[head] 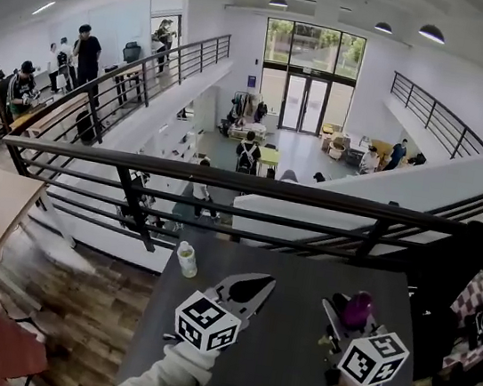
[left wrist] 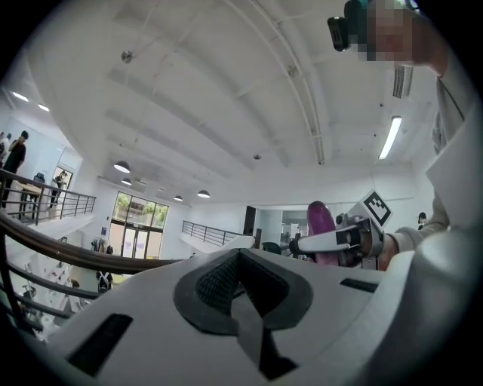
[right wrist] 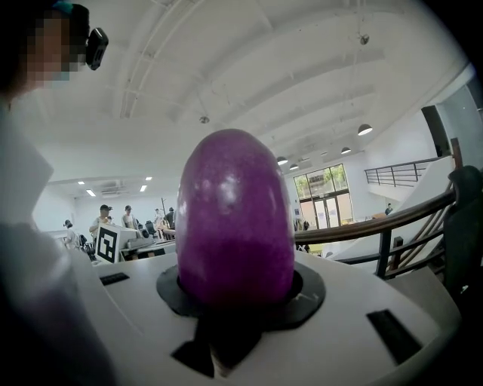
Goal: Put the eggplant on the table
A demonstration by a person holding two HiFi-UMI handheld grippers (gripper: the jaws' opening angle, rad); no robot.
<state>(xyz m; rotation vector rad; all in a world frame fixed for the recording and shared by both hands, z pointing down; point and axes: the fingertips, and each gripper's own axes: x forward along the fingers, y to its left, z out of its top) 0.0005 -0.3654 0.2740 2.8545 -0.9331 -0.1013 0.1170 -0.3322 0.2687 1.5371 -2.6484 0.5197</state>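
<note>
While the right gripper (head: 346,309) is clamping the eggplant (head: 358,308) above the table (head: 277,377), the left gripper (head: 264,284) is hovering closed, empty.

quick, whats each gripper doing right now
Left gripper: closed, nothing in it.
Right gripper: closed on the eggplant.

The glossy purple eggplant (head: 357,309) stands upright, rounded end up, clamped in the right tongs (head: 346,320) over the dark table (head: 277,373).
</note>
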